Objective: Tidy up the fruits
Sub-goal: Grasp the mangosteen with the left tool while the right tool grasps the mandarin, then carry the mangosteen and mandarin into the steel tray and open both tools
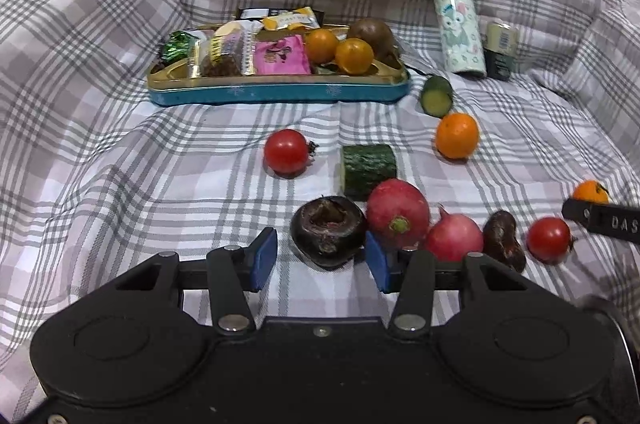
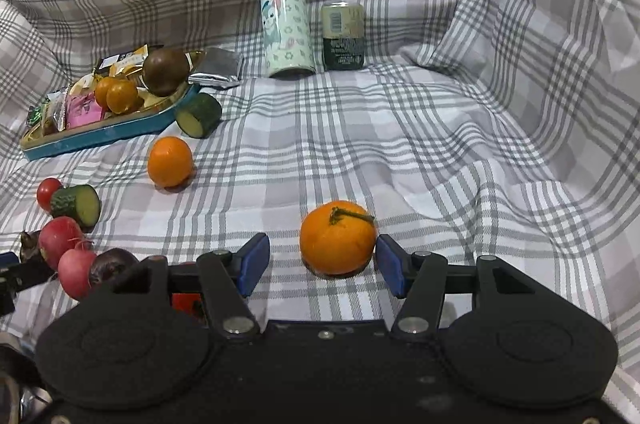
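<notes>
My left gripper (image 1: 320, 260) is open around a dark purple-black fruit (image 1: 327, 236) that lies on the checked cloth; its right pad touches or nearly touches the fruit. My right gripper (image 2: 322, 264) is open around a stemmed orange (image 2: 337, 237) on the cloth, with a gap on the left side. A blue-rimmed gold tray (image 1: 280, 92) at the back holds snack packets, two small oranges (image 1: 354, 56) and a brown fruit (image 1: 370, 32). Loose on the cloth lie a tomato (image 1: 286, 151), cucumber pieces (image 1: 368, 166), radishes (image 1: 397, 214) and another orange (image 1: 457, 135).
A pale patterned bottle (image 2: 286, 24) and a dark green can (image 2: 343, 36) stand at the back. A second cucumber piece (image 2: 199, 115) lies beside the tray's corner. The cloth rises in folds on all sides. The right gripper's tip (image 1: 600, 220) shows at the left wrist view's right edge.
</notes>
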### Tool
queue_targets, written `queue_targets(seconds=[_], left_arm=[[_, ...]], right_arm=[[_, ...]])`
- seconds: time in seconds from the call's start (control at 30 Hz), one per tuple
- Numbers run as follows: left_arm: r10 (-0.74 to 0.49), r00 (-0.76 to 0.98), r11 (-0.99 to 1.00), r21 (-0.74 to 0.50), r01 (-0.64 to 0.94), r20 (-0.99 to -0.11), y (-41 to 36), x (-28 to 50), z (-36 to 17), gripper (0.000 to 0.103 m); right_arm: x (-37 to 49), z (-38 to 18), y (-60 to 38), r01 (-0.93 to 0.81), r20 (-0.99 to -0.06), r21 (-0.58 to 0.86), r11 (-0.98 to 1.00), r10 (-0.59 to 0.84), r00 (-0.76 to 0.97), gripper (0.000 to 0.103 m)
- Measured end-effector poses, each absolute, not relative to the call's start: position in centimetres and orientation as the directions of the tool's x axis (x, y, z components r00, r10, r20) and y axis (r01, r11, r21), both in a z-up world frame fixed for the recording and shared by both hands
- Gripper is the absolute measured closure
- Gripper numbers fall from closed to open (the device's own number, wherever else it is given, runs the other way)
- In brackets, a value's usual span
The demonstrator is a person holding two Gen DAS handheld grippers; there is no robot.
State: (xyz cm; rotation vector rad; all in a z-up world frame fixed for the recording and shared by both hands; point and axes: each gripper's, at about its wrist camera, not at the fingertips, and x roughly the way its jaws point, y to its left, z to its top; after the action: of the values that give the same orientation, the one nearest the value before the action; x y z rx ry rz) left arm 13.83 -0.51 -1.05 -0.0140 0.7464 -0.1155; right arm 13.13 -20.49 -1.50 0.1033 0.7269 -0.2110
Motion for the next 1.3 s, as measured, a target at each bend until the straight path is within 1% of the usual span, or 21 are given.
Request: queue_targets(seconds=[0.3, 0.43, 0.67, 0.77, 0.93, 1.0, 1.03, 1.07, 1.3], left_arm=[[-0.098, 0.737, 0.995, -0.064, 0.075, -0.669, -0.6, 14.4, -1.3, 0.048], [-0.101, 0.737, 0.995, -0.073, 0.070, -0.668, -0.5, 14.8, -1.4, 0.048], [-0.127, 0.718, 0.990, -0.130, 0.052, -0.684, 0.2, 15.4, -1.5, 0.047], [-0.126, 0.715, 0.990, -0.134, 0.046, -0.687, 0.2, 15.6, -1.6, 0.047], [-0.117, 0.714, 0.991, -0.125, 0.042, -0.690, 0.0, 15.8, -1.8, 0.048], [-0.122, 0.716, 0.990, -0.131, 0.042, -0.687, 0.1, 15.9, -1.9, 0.049], [-0.126, 0.718, 0.990, -0.137, 0.043, -0.685, 0.1, 15.9, -1.9, 0.052], [-0.132, 0.718, 0.989, -0.144, 0.044, -0.683, 0.2, 15.9, -1.9, 0.052], [-0.158, 0.738, 0.981, -0.192, 0.039, -0.656, 0.8, 15.6, -1.5, 0.052]], right_arm=[[13.9, -1.9, -20.6, 0.252, -0.680, 0.038, 0.967, -0.159, 0.715, 0.043], [14.3, -2.1, -20.2, 0.249, -0.674, 0.015, 0.969, -0.174, 0.718, 0.041], [14.5, -2.3, -20.3, 0.252, -0.665, 0.010, 0.968, -0.182, 0.724, 0.041], [14.6, -2.3, -20.2, 0.257, -0.662, 0.001, 0.966, -0.192, 0.724, 0.042], [14.6, -2.3, -20.2, 0.262, -0.658, -0.004, 0.965, -0.200, 0.726, 0.047], [14.6, -2.3, -20.3, 0.262, -0.656, -0.004, 0.965, -0.201, 0.728, 0.052], [14.5, -2.3, -20.2, 0.261, -0.654, -0.005, 0.965, -0.200, 0.730, 0.054], [14.5, -2.3, -20.2, 0.258, -0.652, -0.007, 0.966, -0.200, 0.731, 0.059], [14.3, -2.3, -19.8, 0.246, -0.642, -0.019, 0.969, -0.201, 0.740, 0.060]])
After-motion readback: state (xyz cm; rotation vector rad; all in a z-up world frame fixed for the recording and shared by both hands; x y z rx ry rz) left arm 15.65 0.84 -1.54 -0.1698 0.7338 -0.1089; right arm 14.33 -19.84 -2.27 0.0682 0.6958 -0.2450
